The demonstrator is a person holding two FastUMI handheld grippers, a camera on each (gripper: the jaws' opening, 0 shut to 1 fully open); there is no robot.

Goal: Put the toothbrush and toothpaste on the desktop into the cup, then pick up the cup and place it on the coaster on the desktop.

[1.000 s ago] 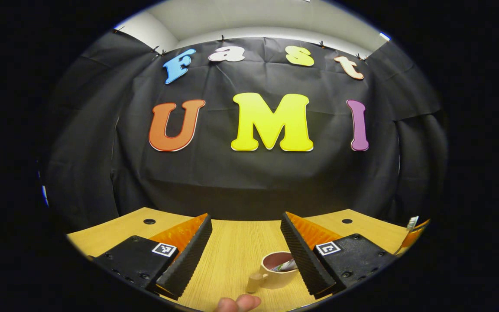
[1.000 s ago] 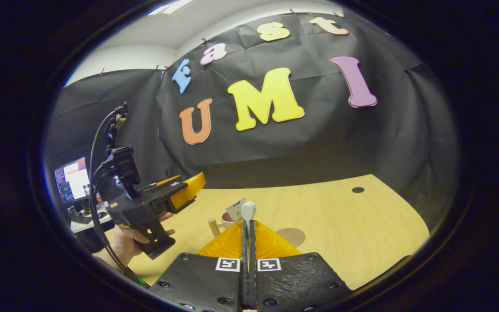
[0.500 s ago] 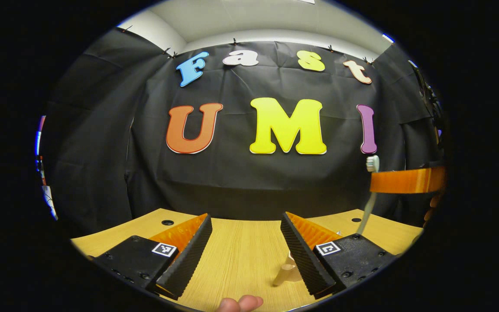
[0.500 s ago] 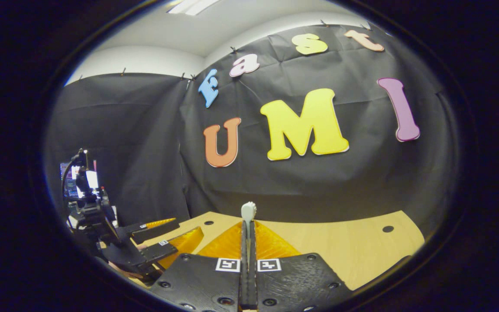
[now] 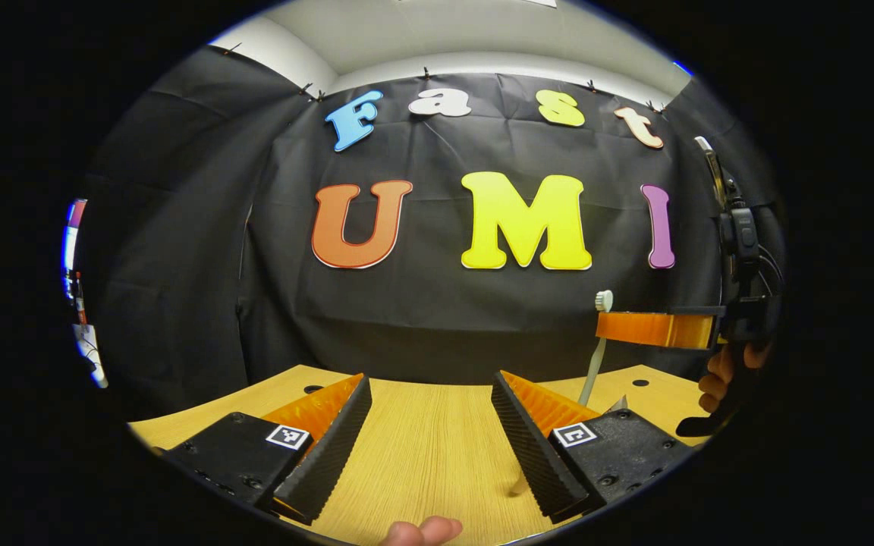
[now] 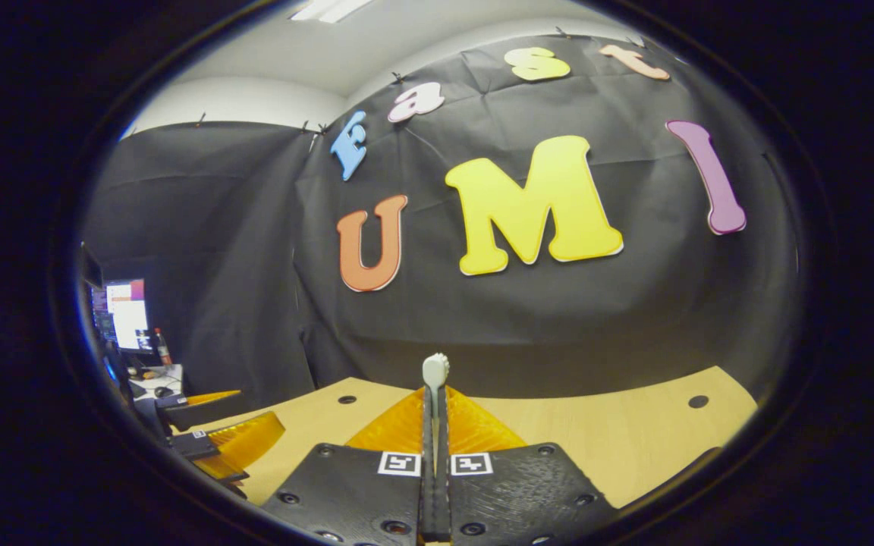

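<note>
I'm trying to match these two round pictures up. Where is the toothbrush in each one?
Left gripper view: the toothbrush stands upright at the right, clamped in the right gripper.
Right gripper view: the toothbrush's head pokes up at bottom centre, between that gripper's closed fingers.
Shared landmark: the wooden desktop with round holes.

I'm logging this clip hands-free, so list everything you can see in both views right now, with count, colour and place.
Toothbrush: one, white head and pale handle, upright, clamped in the right gripper above the desktop.
Wooden desktop: one, light yellow-brown, with dark round holes near its far edge.
Computer monitor: one, lit, far left in the right gripper view.
Left gripper: one, fingers apart, nothing between them.
Right gripper: one, shut on the toothbrush handle.
Person's hand: one, holding the right gripper, at the right of the left gripper view.
</note>
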